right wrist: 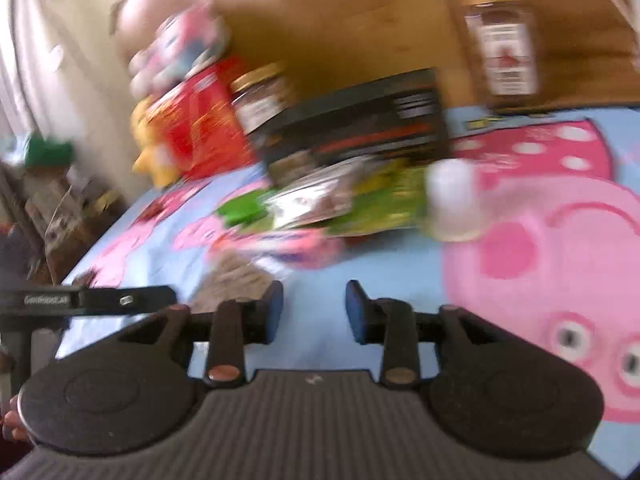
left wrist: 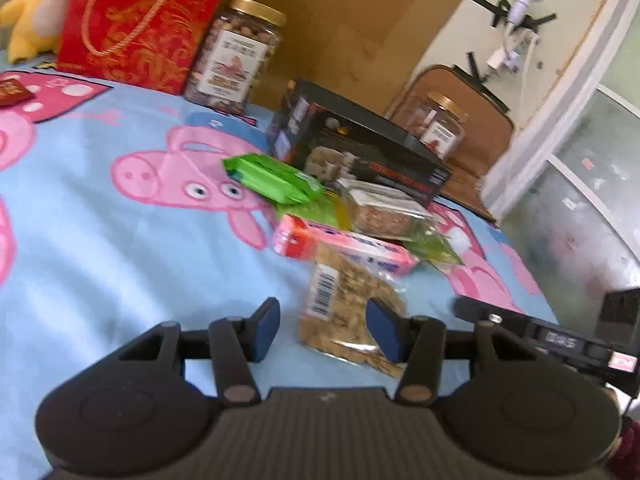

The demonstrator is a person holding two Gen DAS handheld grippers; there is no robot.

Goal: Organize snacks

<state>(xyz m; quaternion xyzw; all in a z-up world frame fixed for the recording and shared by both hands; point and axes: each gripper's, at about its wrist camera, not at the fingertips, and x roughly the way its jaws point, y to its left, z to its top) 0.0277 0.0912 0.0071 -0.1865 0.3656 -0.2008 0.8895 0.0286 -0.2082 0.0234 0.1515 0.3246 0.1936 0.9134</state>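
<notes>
Left claw [left wrist: 326, 330] hangs released over the clear crinkly bag of beige puffed snacks [left wrist: 352, 312] lying nearest on the cartoon-pig bedsheet [left wrist: 100, 240], right claw [right wrist: 314, 312] released too, so next comes lowering and clenching.

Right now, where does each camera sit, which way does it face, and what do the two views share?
Left wrist: sits on the left hand-held gripper, facing forward and down across the cartoon-pig sheet at the snack pile; its open fingers frame a clear packet; the other gripper shows at right.
Right wrist: sits on the right hand-held gripper, facing the same pile from the opposite side, heavily blurred; fingers open over bare sheet; fingertips show at lower left.
Shared: black box, red gift bag, both nut jars.
</notes>
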